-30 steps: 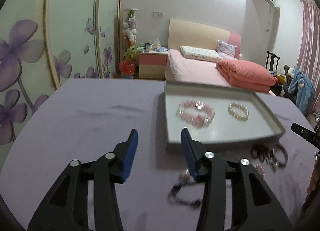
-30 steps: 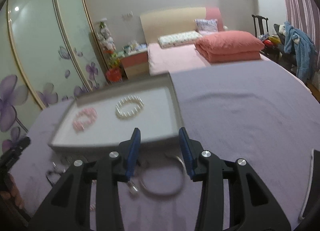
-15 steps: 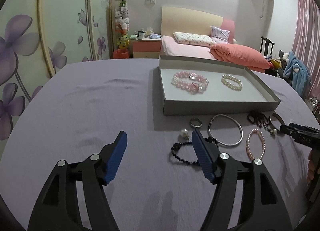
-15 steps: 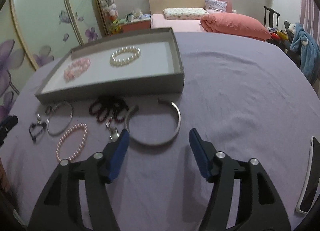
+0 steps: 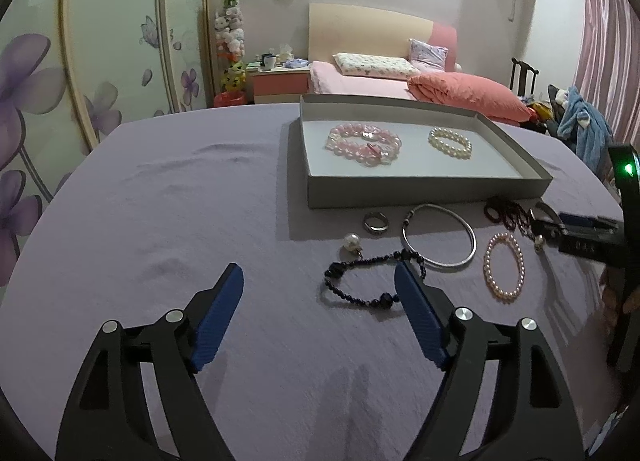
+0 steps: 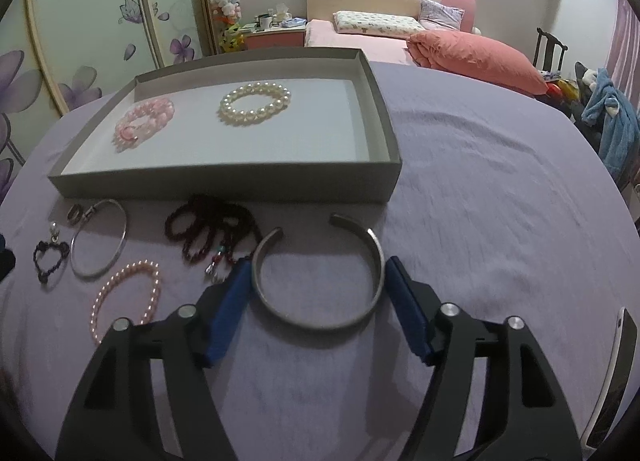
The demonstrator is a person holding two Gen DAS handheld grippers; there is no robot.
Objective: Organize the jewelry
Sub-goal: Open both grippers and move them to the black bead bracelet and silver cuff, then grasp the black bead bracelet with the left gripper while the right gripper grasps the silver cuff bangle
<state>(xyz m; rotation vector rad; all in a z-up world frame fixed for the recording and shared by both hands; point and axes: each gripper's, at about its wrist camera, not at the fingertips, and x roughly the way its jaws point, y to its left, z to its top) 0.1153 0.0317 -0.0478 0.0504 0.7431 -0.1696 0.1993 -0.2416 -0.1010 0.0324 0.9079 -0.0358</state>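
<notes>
A grey tray [image 5: 424, 193] [image 6: 224, 187] on the purple cloth holds a pink bead bracelet [image 5: 348, 129] [image 6: 160, 107] and a white pearl bracelet [image 5: 460, 152] [image 6: 240, 115]. Loose pieces lie in front of it. My left gripper [image 5: 318, 267] is opening, with nothing pressed between its pads. A dark bead bracelet [image 5: 337, 270] lies just beyond, beside its right finger. My right gripper [image 6: 319, 261] stands open over a silver cuff [image 6: 316, 325], one blue finger on each side of it. The cuff rests flat on the cloth.
Also before the tray: a thin silver bangle [image 5: 472, 245] [image 6: 122, 237], a ring [image 5: 376, 227], a pearl pendant [image 5: 352, 242], a pink pearl bracelet [image 5: 486, 261] [image 6: 132, 266] and dark red beads [image 5: 504, 211] [image 6: 200, 229]. A phone [image 6: 612, 373] lies at the right edge.
Both grippers have sunk toward the cloth and tilted down, and both sets of jaws have widened. The right fingers now flank the silver cuff. The loose jewelry has come fully into view.
</notes>
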